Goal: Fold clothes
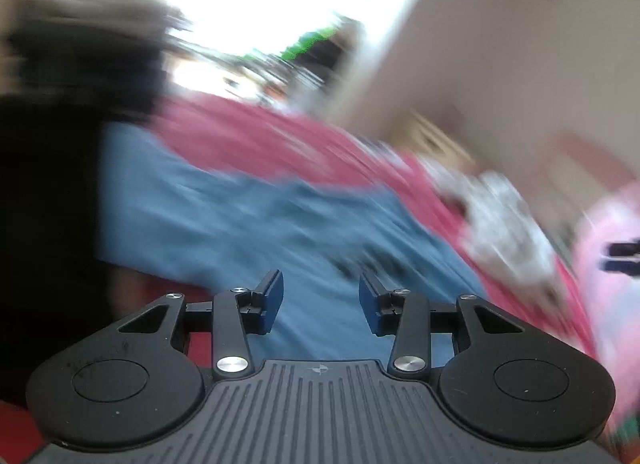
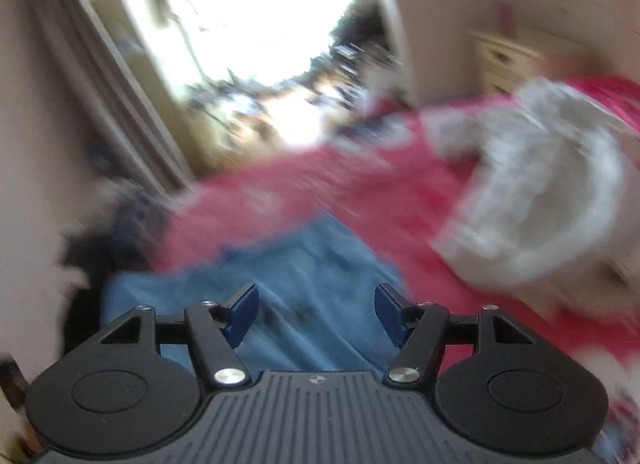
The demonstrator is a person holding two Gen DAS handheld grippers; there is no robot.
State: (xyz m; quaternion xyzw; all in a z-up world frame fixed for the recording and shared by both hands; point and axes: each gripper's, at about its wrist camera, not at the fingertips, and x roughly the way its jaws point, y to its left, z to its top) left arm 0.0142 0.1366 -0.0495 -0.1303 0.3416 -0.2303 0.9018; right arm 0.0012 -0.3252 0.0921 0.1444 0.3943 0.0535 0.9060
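A blue garment [image 1: 248, 232] lies spread on a pink-red bed cover [image 1: 256, 140]; both views are blurred by motion. My left gripper [image 1: 321, 284] hangs open above the blue cloth with nothing between its fingers. In the right wrist view the same blue garment [image 2: 316, 280] lies under my right gripper [image 2: 316, 298], which is also open and holds nothing. A crumpled white-grey garment [image 2: 540, 184] sits on the cover to the right, seen in the left wrist view as the white-grey garment [image 1: 500, 220].
A bright window [image 2: 256, 24] fills the background, with a curtain [image 2: 100, 76] to its left. A cream drawer unit [image 2: 504, 60] stands by the wall at the right. Something pink [image 1: 612, 248] lies at the right edge. A dark mass [image 1: 48, 168] is at the left.
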